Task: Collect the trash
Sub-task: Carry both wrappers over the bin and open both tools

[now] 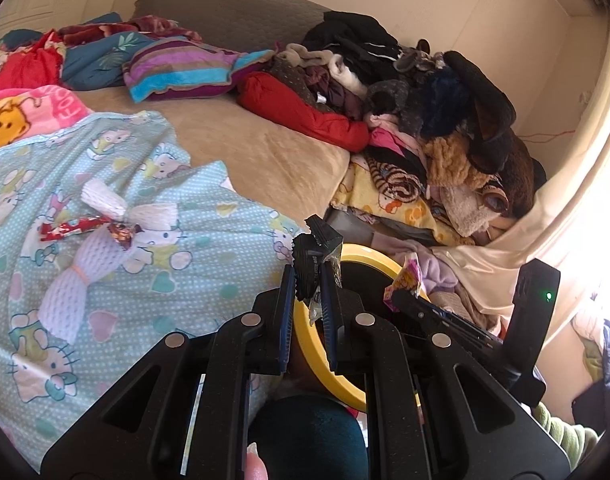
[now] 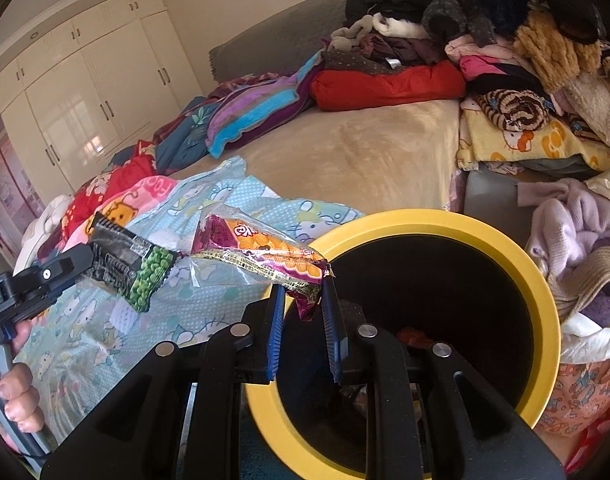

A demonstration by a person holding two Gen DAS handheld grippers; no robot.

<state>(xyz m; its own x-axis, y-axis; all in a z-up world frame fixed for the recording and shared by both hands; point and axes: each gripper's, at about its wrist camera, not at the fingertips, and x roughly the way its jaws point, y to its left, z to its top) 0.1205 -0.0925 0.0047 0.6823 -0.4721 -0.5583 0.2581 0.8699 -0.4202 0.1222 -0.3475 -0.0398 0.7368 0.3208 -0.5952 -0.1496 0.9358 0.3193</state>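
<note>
Daylight does all the work here, coming in hard from the right of the jaws. In the left wrist view the window side [image 1: 601,240] is totally blown out to white. Glossy wardrobe doors [image 2: 81,120], up and left of the jaws in the right wrist view, throw back bright reflections. The bin's inside [image 2: 425,300], just ahead of those jaws, is near black. Heavy fisheye bending with dark vignette corners in both. Focus looks decent, only the far edges smear a bit.
</note>
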